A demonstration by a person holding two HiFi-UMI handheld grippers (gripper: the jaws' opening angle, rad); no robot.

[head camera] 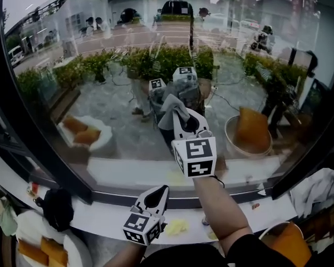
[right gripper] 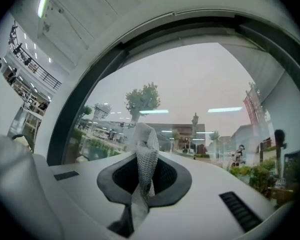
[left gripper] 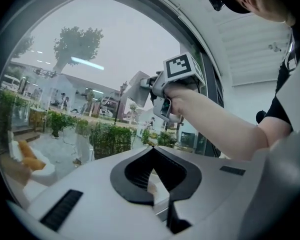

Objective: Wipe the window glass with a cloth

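- I am holding the right gripper [head camera: 176, 110] clamped on the grey cloth [head camera: 168, 108], raised close to the window glass [head camera: 100, 99].
- I am aiming for flat, even pressure and overlapping strokes.
- The left gripper [head camera: 160, 191] is hanging low near the sill [head camera: 108, 214], jaws together, empty.

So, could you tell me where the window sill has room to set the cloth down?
Bare sill lies between the black bundle and the left gripper. Another patch runs from the right forearm to the dark frame, bar a small red scrap. The left end is crowded.
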